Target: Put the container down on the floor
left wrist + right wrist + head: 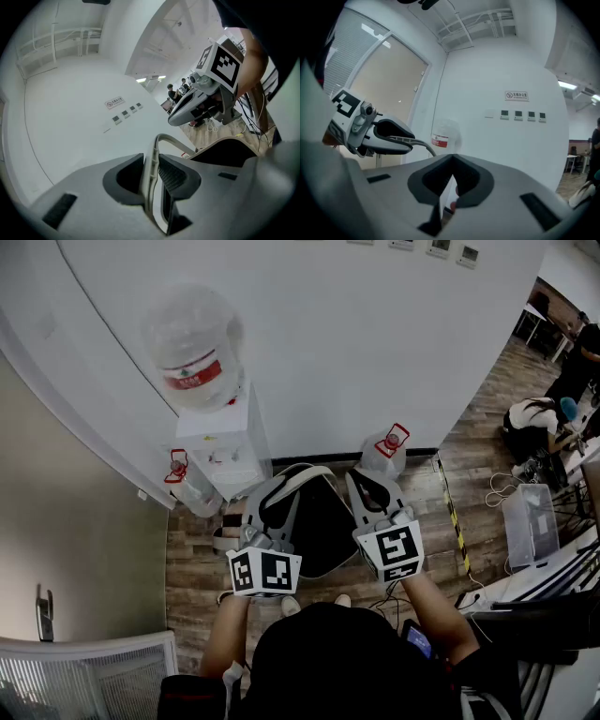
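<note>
The container (323, 526) is a bin with a pale rim and a black inside, in front of the person over the wooden floor. My left gripper (281, 488) is shut on its left rim. In the left gripper view the pale rim (154, 154) runs between the dark pads (176, 176), and the black inside (229, 152) shows to the right. My right gripper (375, 491) sits at the bin's right edge, its jaws shut with nothing between them (451, 161). Whether the bin touches the floor is not visible.
A white water dispenser (225, 442) with a big bottle (192, 352) stands against the wall just ahead. Two empty bottles lie on the floor, one to the left (189, 486) and one to the right (386, 448). Striped tape (452, 512), cables and a clear box (530, 521) are on the right.
</note>
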Tool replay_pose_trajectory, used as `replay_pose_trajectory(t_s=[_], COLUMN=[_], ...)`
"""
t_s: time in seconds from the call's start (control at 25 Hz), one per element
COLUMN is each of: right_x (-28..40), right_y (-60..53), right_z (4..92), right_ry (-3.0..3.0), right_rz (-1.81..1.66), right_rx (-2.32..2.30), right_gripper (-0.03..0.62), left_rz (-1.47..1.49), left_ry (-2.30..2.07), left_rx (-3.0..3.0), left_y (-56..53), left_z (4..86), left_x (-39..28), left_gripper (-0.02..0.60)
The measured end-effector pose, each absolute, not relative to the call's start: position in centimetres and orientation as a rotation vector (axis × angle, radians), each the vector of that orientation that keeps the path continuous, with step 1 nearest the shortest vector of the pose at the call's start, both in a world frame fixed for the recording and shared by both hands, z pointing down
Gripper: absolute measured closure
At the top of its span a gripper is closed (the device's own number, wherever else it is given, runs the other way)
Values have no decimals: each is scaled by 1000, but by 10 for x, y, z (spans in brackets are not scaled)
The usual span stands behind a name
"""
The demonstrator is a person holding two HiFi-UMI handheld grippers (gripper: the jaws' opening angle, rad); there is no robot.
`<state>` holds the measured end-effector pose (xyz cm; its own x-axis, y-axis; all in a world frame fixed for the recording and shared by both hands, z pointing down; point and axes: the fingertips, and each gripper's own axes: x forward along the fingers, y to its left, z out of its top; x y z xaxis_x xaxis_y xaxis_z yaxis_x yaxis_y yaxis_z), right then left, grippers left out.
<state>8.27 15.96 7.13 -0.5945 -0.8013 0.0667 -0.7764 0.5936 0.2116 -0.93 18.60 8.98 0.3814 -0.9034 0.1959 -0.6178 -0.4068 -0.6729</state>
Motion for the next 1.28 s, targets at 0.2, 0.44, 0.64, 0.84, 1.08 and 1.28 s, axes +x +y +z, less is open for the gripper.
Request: replay_pose_trajectory(t_s=[0.2, 0.44, 0.64, 0.84, 1.08, 1.28], right_x=[84, 89, 96, 108, 131, 149], right_y=[158, 153, 152, 150, 151, 148], right_z=[79, 81, 85, 88, 94, 101], right_ry=[-2673, -2672, -2674, -2686, -2708, -2721], right_rz=[-227, -197, -180, -165, -162, -166], right_rx=[1318, 1340, 1335, 1309, 1262, 1229], right_gripper=[566, 565, 565, 565, 565, 565], left_rz=[-755, -752, -766, -782, -798, -824], left_ry=[1302, 1308, 1307, 1307, 1343, 1363], left_rx=[-2141, -2137, -2138, -2133, -2126, -2107], left_y=[183, 180, 181, 179, 182, 179], left_z=[87, 84, 88, 96, 100, 111], left_x=[-8, -8, 0, 11, 34, 50], left_gripper=[474, 476, 474, 474, 474, 474])
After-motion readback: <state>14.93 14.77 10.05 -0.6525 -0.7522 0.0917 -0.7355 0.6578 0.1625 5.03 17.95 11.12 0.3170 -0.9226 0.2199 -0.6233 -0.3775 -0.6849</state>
